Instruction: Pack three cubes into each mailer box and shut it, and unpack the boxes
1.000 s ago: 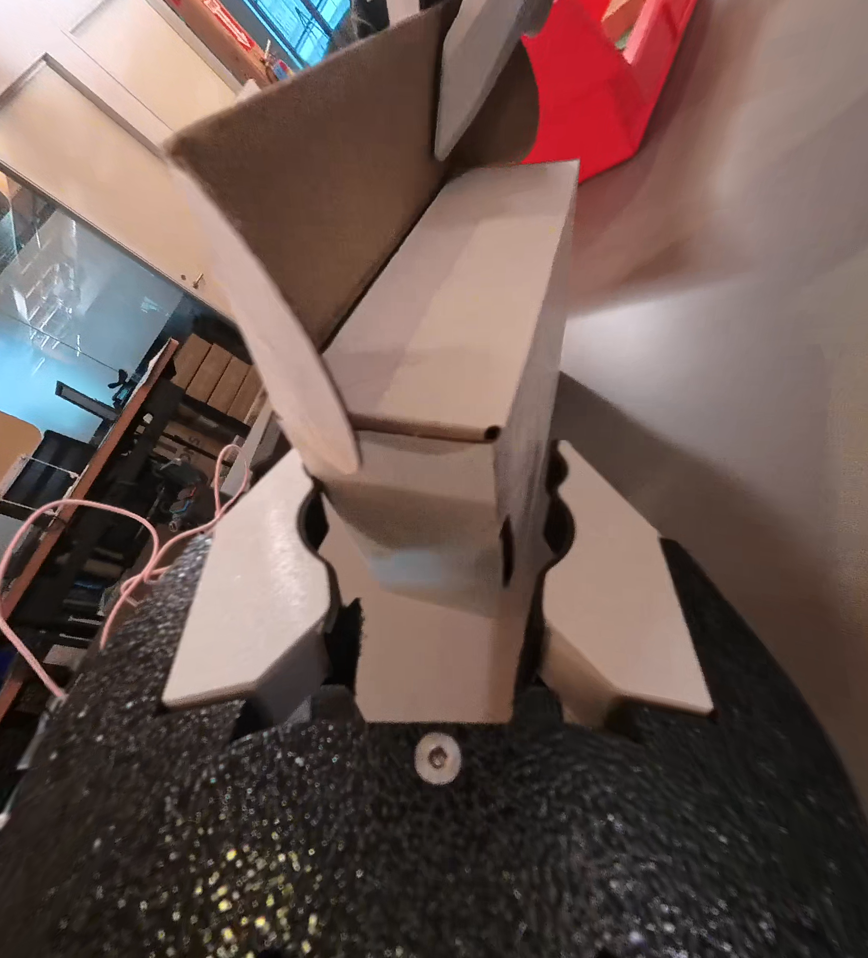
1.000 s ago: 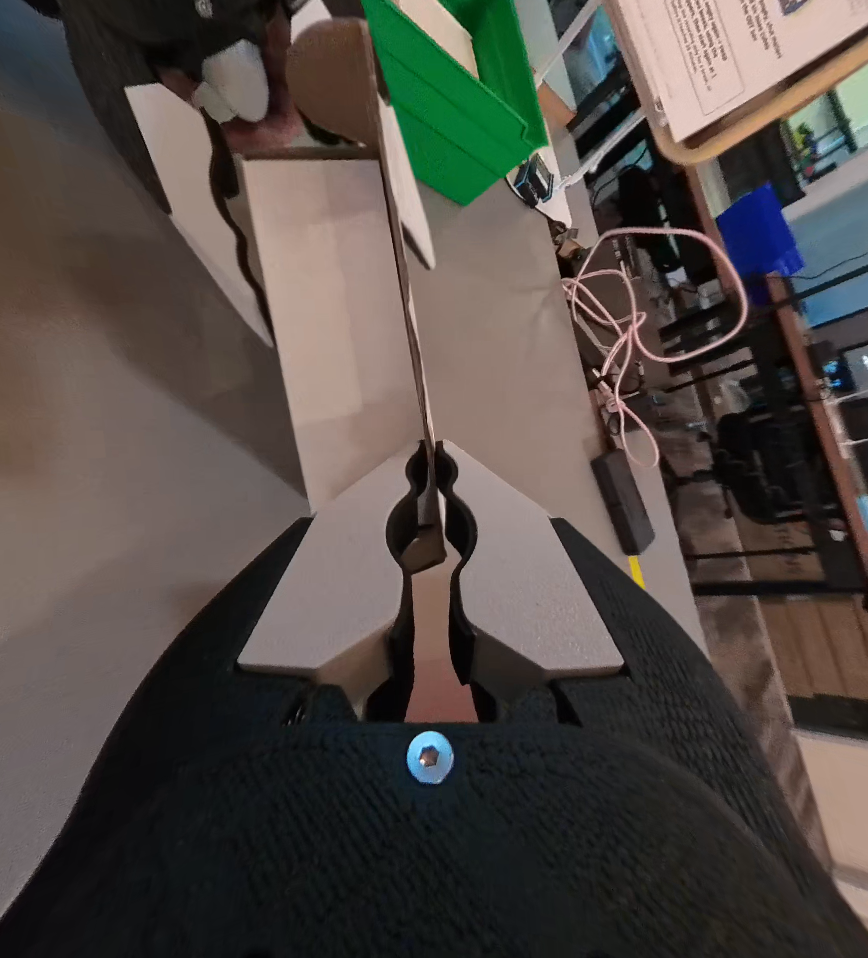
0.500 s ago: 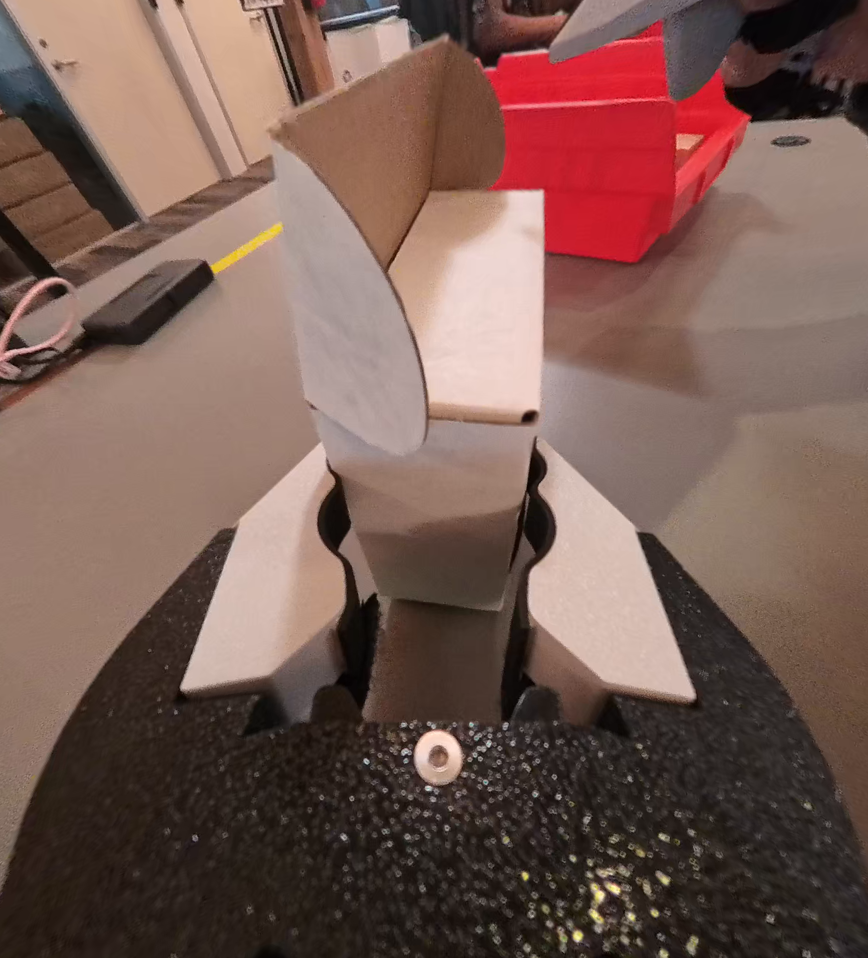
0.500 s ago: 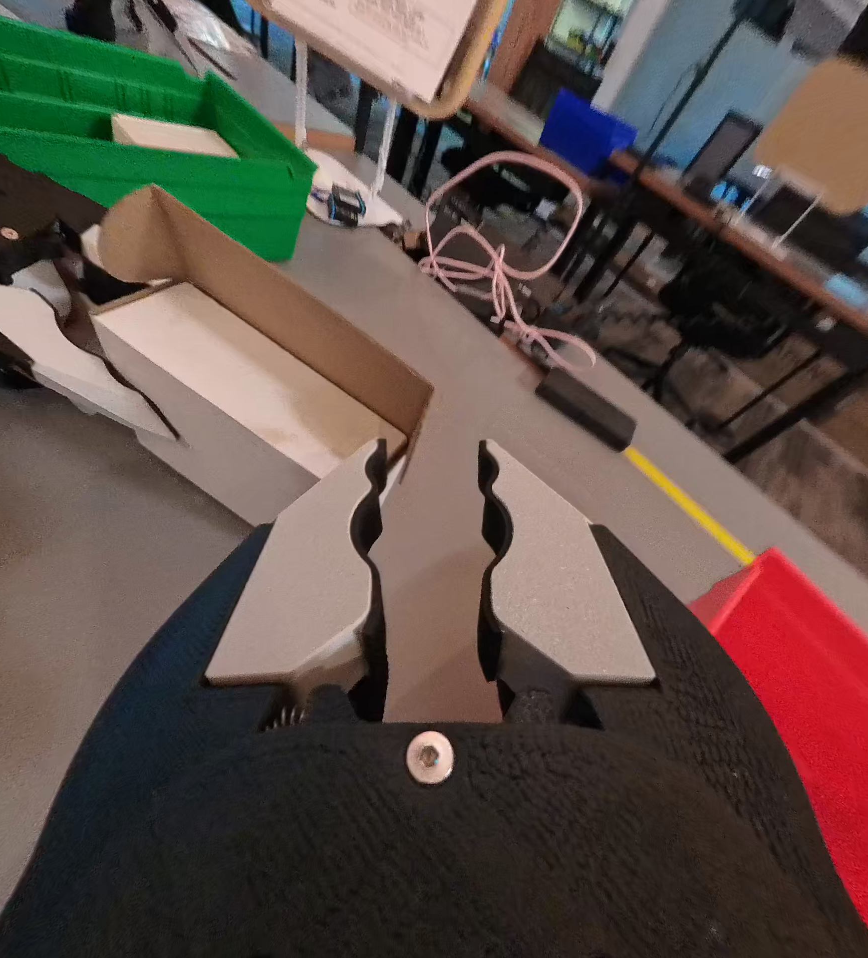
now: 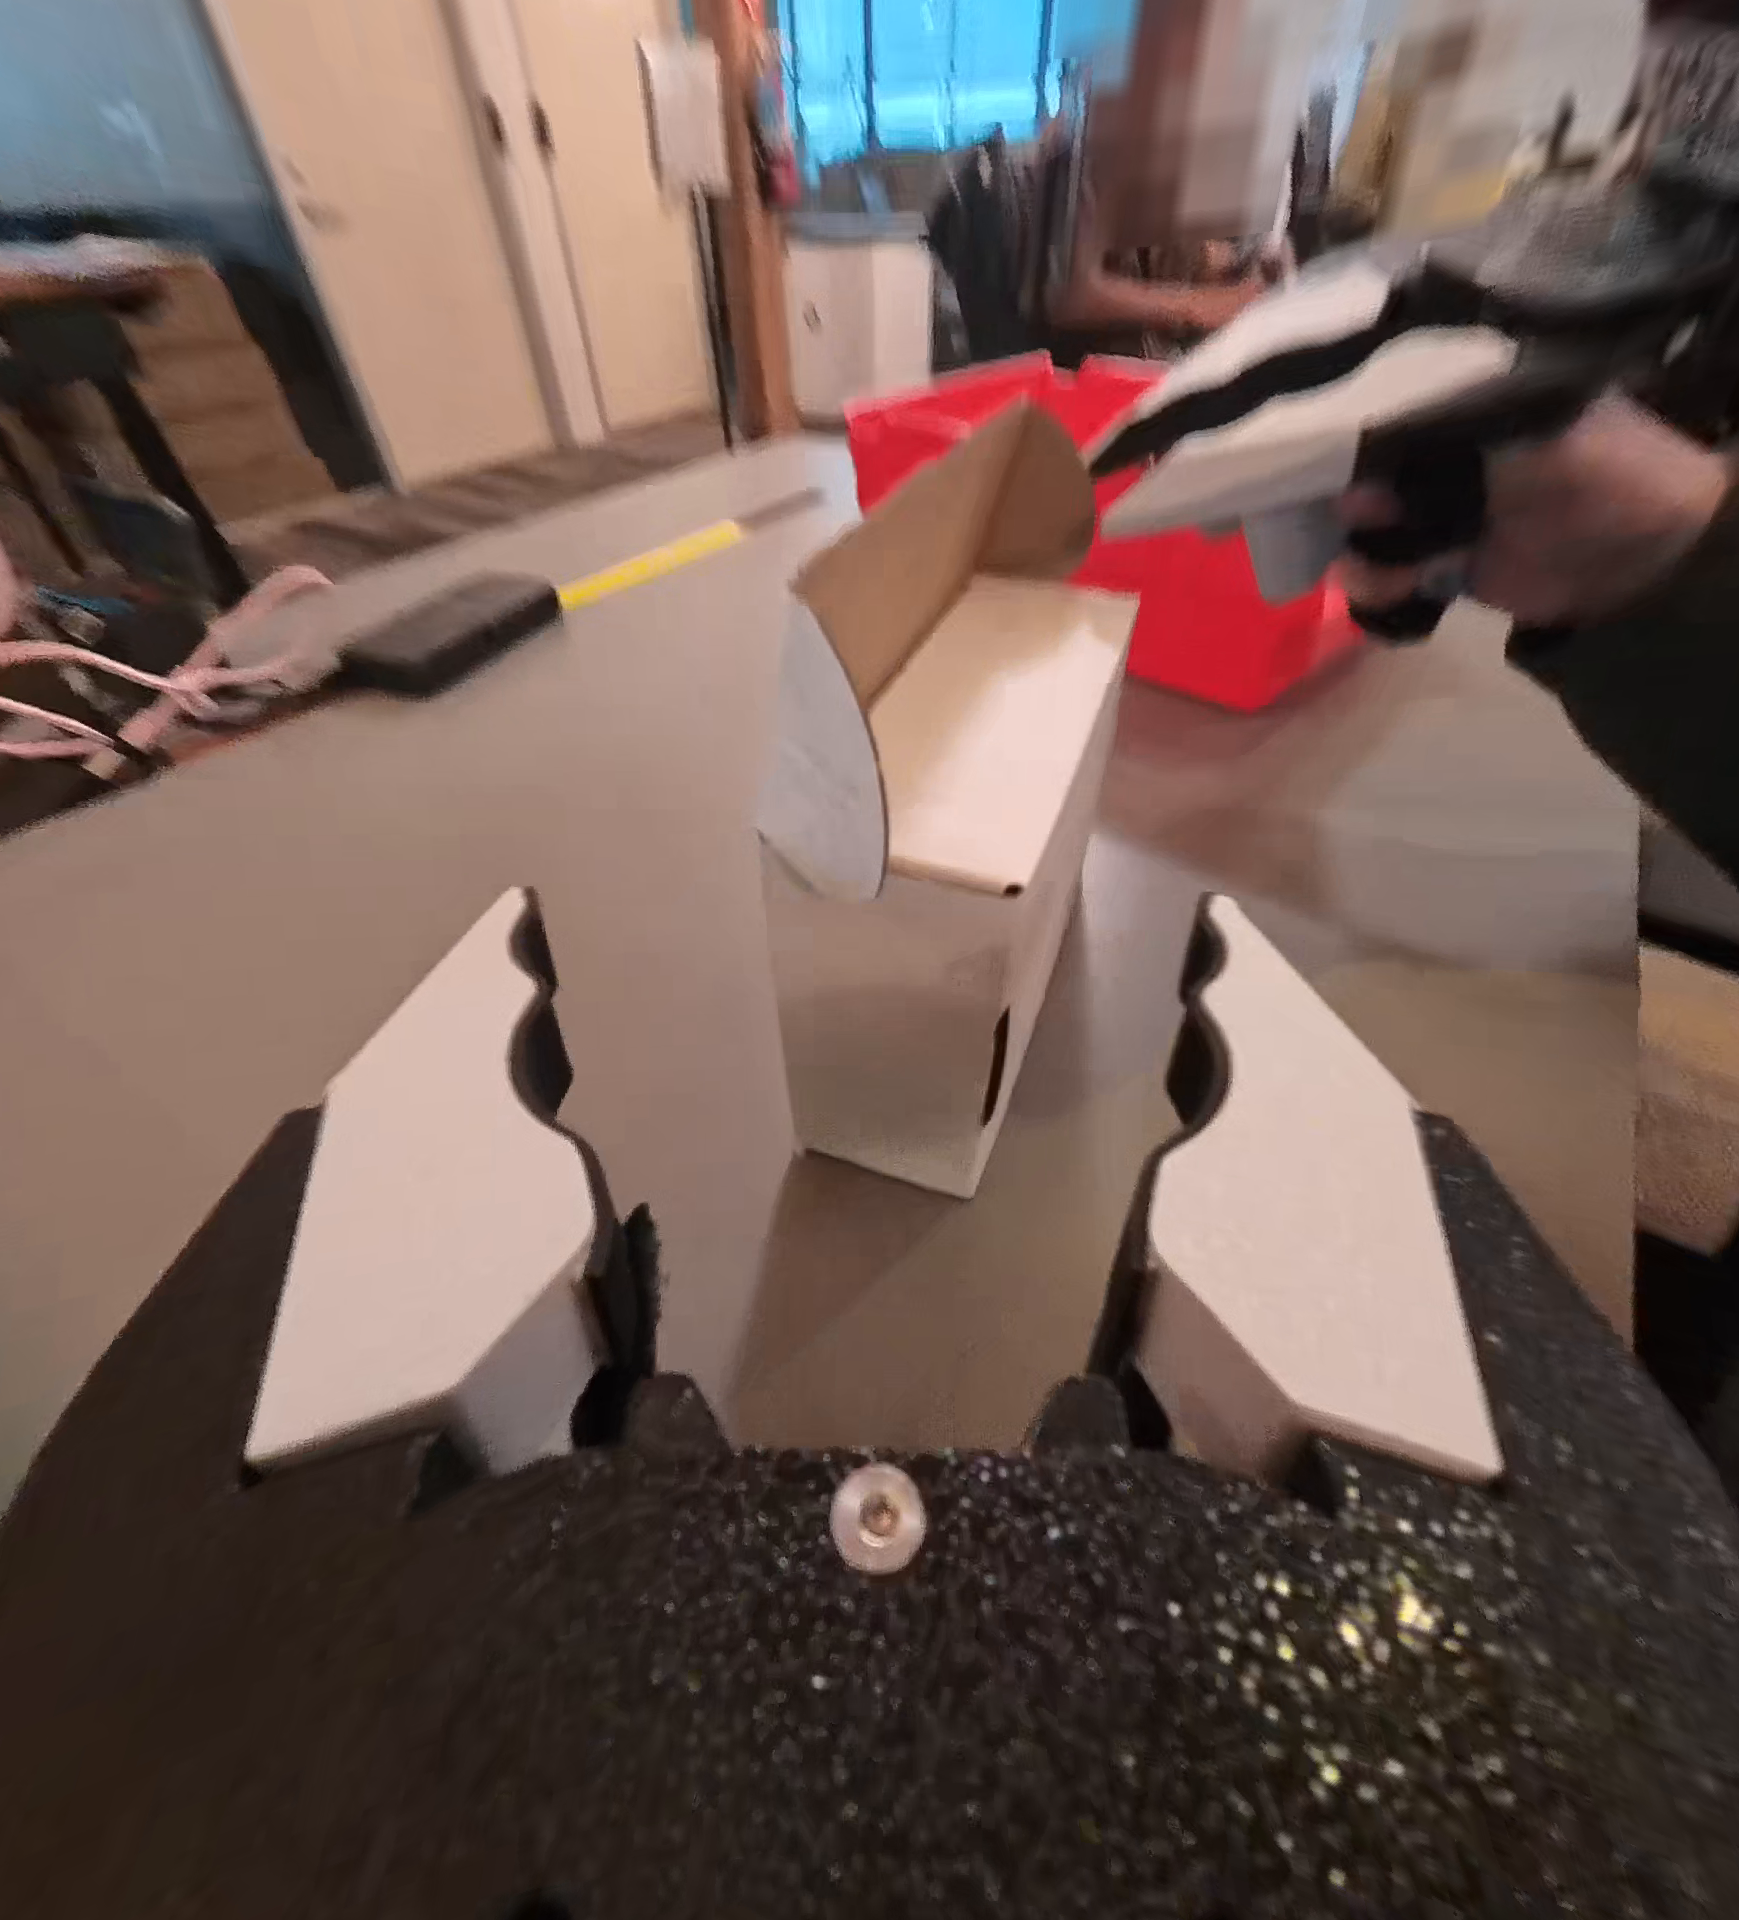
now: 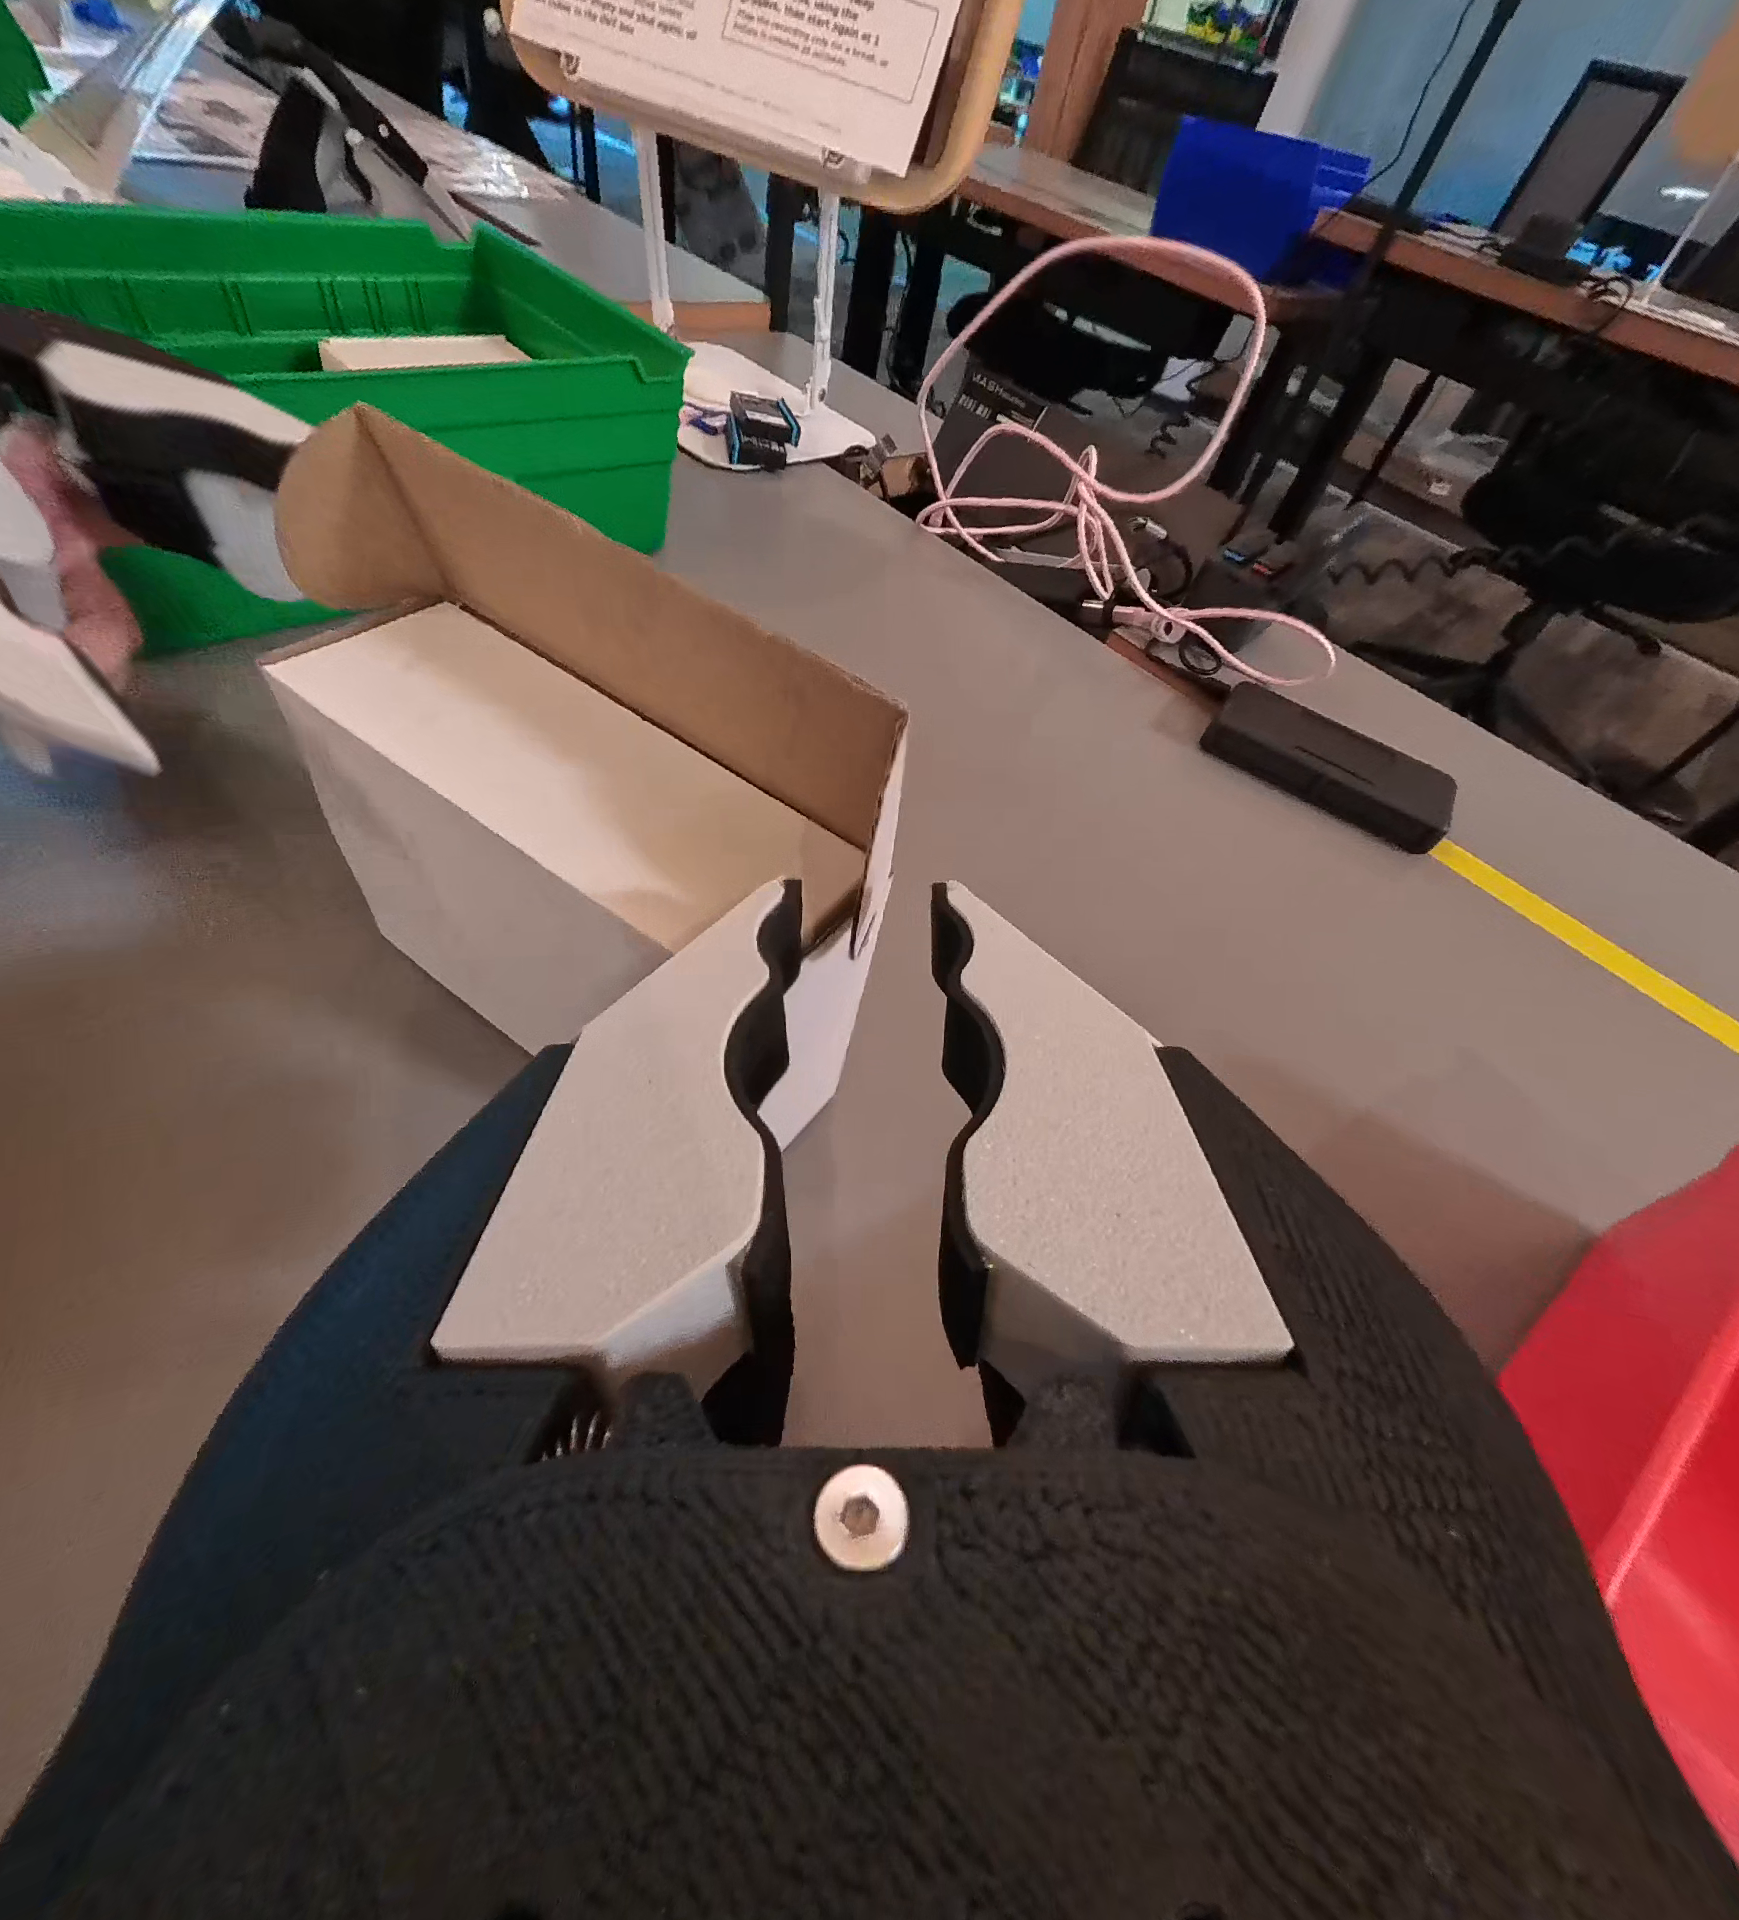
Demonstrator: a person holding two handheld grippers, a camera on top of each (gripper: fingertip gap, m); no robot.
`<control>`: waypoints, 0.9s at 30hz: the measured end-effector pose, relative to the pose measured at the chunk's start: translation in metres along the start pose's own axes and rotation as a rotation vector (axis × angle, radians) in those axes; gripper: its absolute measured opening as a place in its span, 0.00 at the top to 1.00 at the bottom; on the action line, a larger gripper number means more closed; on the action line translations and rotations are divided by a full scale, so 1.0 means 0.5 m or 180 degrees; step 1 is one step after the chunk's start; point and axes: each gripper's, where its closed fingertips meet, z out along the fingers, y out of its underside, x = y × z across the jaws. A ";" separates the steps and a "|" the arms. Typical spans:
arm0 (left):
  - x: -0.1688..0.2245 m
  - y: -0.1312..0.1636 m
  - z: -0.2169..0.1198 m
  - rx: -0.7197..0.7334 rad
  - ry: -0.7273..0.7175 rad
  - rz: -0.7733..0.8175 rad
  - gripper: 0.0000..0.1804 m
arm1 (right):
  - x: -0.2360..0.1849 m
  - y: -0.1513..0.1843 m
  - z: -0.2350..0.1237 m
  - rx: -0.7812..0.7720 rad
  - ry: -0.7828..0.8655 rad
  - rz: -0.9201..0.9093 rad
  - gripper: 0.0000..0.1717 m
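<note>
The white mailer box stood on the grey surface ahead of the left hand-held gripper, jaws wide apart. Only the right hand-held gripper's view, jaws apart around the box's raised flap, showed the green bin.

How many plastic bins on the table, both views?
2. Green bin beyond the mailer box in the right wrist view; red bin behind the box in the left wrist view. More may lie out of frame.

Even indoor light, moderately bright. Left wrist view: heavy motion blur throughout; window blown out blue-white; soft shadow beside box. Right wrist view: sharper centre, smeared left edge, wide-angle bending at borders.
</note>
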 end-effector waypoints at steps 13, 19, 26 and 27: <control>0.007 0.064 0.087 -0.0254 -0.0014 -0.0101 0.28 | -0.070 -0.088 -0.034 0.1061 0.0583 0.0328 0.66; 0.015 0.074 0.115 -0.0412 -0.0185 0.0351 0.55 | -0.224 -0.108 0.058 0.0709 -0.0098 0.0301 0.81; 0.019 0.073 0.117 -0.0406 -0.0303 0.0308 0.60 | -0.272 -0.097 0.153 -0.0052 -0.0284 0.0099 0.78; 0.020 0.072 0.117 -0.0403 -0.0319 0.0326 0.60 | -0.276 -0.088 0.165 -0.0196 -0.0271 0.0048 0.77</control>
